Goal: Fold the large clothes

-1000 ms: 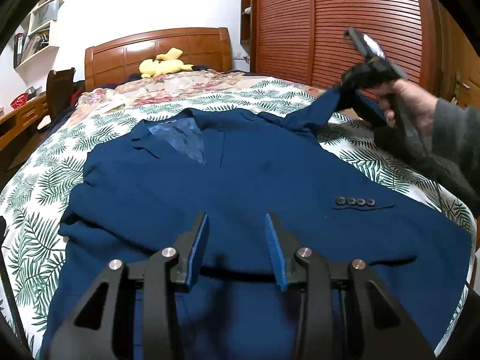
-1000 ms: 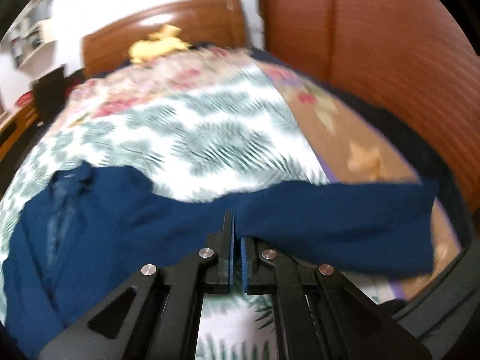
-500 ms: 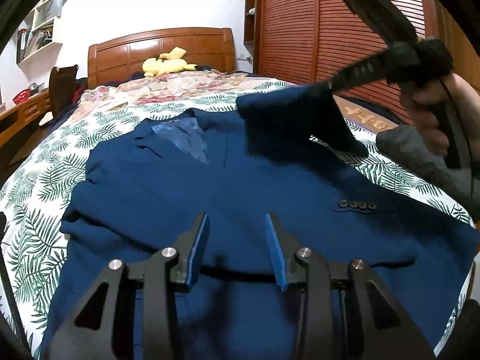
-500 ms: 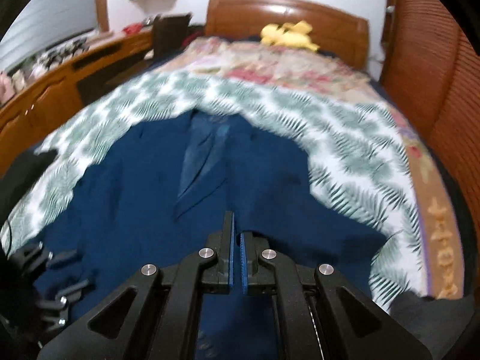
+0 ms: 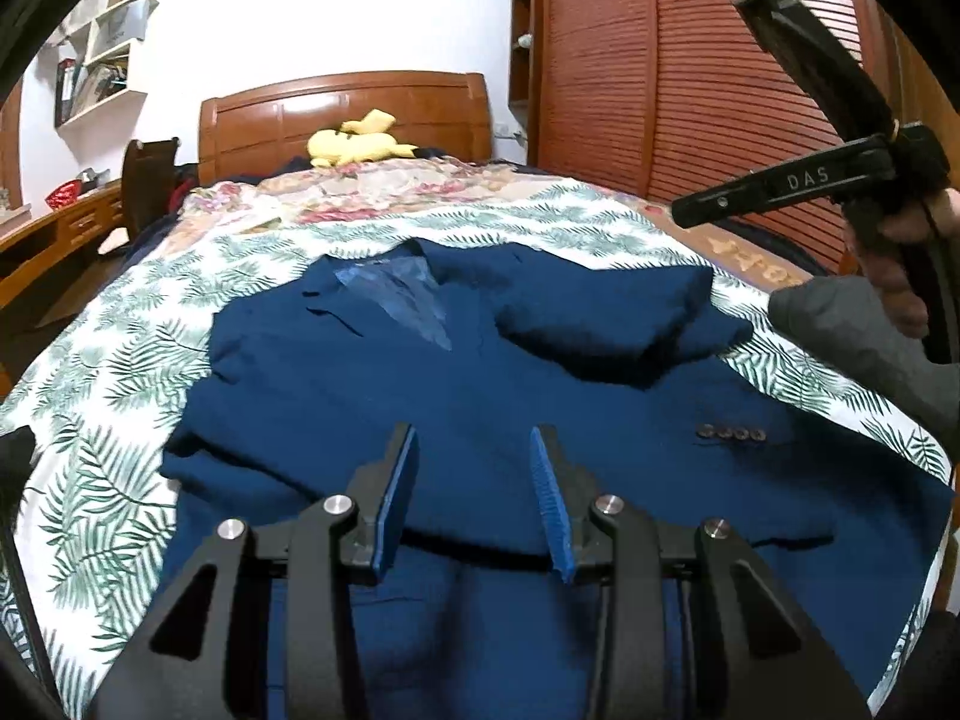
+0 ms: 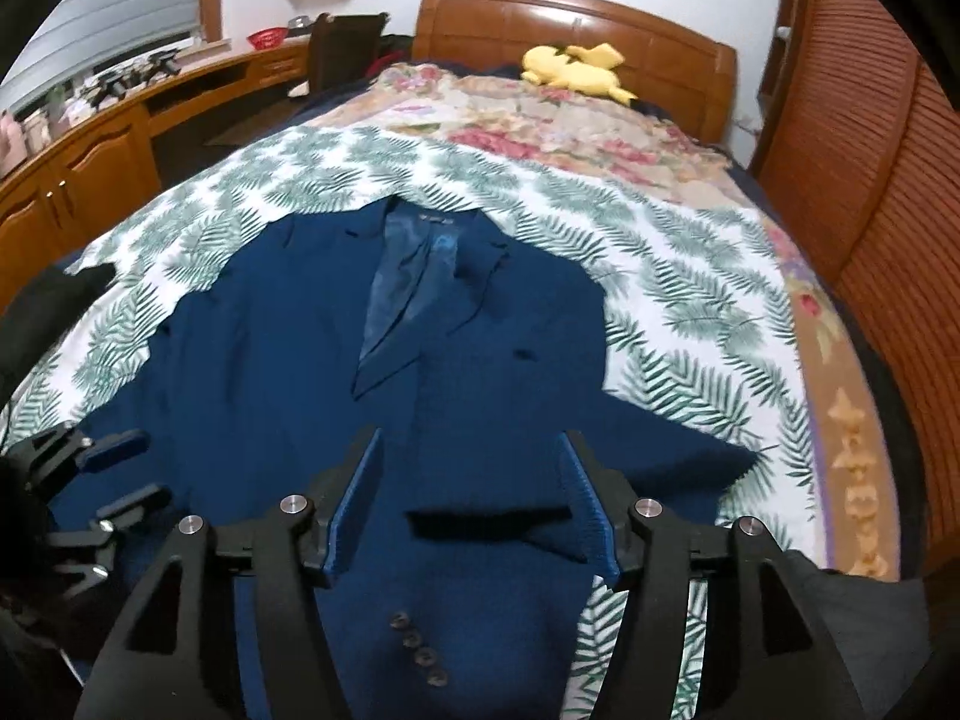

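Left tool (image 5: 474, 501) hangs low over the near part of the navy suit jacket (image 5: 480, 420), blue-padded fingers (image 5: 396, 492) spread apart, nothing between them. Right tool (image 6: 474, 498) is wide open too, poised above the jacket's right side with its pads clear of the cloth; in the left wrist view it shows high at the right (image 5: 798, 180), gripped by a hand (image 5: 900, 264) in a grey sleeve.

The jacket lies face up on the bed, spread across the palm-leaf bedspread (image 6: 678, 276), collar toward the far end, its lighter blue lining (image 6: 408, 294) showing at the open neck. The right sleeve (image 5: 612, 312) lies folded inward across the chest, its end landing near the lapel, a dark shadow under its near edge. Four cuff buttons (image 5: 732, 433) sit in a row on the cloth at the near right; in the right wrist view the same buttons (image 6: 420, 648) line up just below that tool's fingers. The jacket's left side rumples into a fold by the edge of the bedspread.

Beyond the leaf print comes a floral quilt (image 6: 540, 120), then a yellow plush toy (image 6: 576, 72) resting against the wooden headboard (image 6: 576, 18). A slatted wooden wardrobe (image 5: 660, 90) fills the right wall, and a long wooden desk (image 6: 96, 150) with a chair (image 6: 342, 54) runs along the left.
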